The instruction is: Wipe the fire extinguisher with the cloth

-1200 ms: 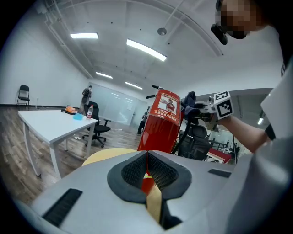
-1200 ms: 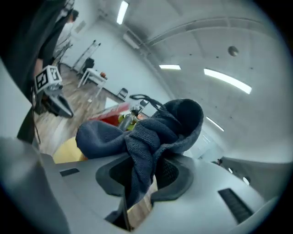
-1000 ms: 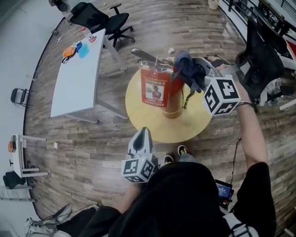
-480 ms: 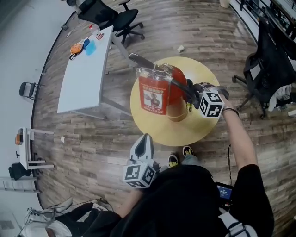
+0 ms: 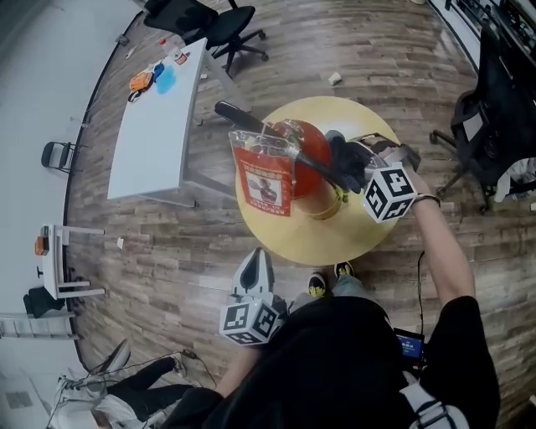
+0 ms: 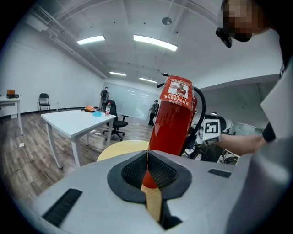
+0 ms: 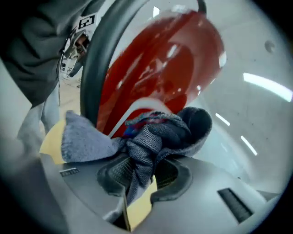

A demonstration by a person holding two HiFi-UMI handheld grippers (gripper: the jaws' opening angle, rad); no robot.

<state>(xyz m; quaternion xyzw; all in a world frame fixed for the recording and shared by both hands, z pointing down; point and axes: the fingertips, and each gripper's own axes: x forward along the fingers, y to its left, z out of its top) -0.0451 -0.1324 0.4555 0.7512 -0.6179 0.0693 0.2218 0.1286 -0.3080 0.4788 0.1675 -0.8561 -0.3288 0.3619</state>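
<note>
A red fire extinguisher [image 5: 311, 163] stands upright on a round yellow table [image 5: 352, 233], with a plastic-sleeved tag [image 5: 264, 178] hanging at its left and a black hose [image 5: 316, 164] across it. My right gripper [image 5: 345, 157] is shut on a grey-blue cloth [image 7: 151, 132]. The cloth [image 5: 343, 155] is pressed against the extinguisher's right side. In the right gripper view the red body [image 7: 155, 77] and the hose [image 7: 98, 59] fill the frame. My left gripper [image 5: 256, 266] is held low off the table's front edge, jaws closed and empty, looking at the extinguisher [image 6: 176, 119].
A long white table [image 5: 159, 126] with small items stands at the left, with a black office chair [image 5: 205, 21] behind it. Another dark chair [image 5: 490, 100] is at the right. A small white scrap [image 5: 335, 79] lies on the wood floor.
My right gripper with the cloth came down from beside the extinguisher's top to its right side and now presses there. The left gripper has hardly moved.
</note>
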